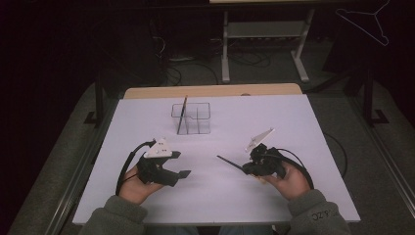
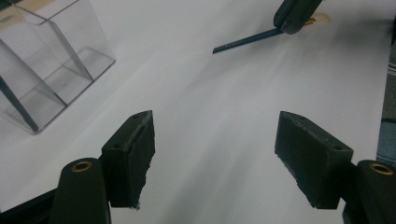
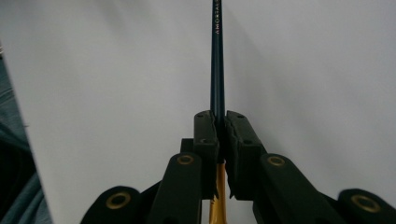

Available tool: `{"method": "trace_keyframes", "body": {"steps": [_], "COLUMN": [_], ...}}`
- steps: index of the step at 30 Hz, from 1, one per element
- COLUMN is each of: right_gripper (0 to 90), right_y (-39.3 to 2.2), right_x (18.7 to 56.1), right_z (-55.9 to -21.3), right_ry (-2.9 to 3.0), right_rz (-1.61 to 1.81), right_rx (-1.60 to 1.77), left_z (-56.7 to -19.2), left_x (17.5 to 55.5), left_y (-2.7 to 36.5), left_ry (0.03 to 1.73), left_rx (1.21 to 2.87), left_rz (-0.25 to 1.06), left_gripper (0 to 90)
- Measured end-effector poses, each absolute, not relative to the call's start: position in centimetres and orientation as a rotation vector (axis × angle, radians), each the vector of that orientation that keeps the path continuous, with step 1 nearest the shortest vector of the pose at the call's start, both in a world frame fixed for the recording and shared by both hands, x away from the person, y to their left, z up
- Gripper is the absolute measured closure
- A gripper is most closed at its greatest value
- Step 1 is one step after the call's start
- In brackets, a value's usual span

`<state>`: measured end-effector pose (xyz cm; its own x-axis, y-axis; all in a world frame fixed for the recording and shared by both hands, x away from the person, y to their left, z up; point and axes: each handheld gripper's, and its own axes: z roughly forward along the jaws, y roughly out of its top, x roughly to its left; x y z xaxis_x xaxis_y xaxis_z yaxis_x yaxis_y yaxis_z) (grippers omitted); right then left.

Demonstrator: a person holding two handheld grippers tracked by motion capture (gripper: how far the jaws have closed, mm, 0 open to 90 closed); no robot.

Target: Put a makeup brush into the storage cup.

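Here the right gripper (image 1: 243, 168) is clamped on a dark pencil (image 1: 229, 163), its jaws pressed together around the shaft in the right gripper view, where the pencil (image 3: 217, 70) runs straight out beyond the pads and a yellowish end shows behind them. In the high view the pencil points left and slightly far, above the white table sheet (image 1: 293, 127), right of centre and near the person. The left gripper (image 1: 184, 174) rests at the near left with its jaws spread wide and nothing between them; its pads (image 2: 135, 154) stand apart over bare sheet. A clear plastic holder (image 1: 192, 118) with compartments stands farther off, near the middle of the table, with another dark pencil (image 1: 182, 114) leaning in it
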<state>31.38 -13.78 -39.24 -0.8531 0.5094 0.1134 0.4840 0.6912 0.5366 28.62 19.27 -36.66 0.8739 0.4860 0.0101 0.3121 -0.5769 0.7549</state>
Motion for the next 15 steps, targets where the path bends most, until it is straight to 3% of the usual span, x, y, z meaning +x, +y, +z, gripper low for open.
{"method": "trace_keyframes", "body": {"steps": [15], "right_gripper": [82.6], "right_y": [-9.7], "right_x": [30.1], "right_z": [-35.3], "right_ry": [2.959], "right_rz": [0.955], "right_rx": [0.466], "left_z": [-34.0], "left_x": [28.1], "left_y": [17.7], "left_ry": [0.419], "left_rx": [2.279], "left_rz": [0.226], "left_gripper": [33.5]}}
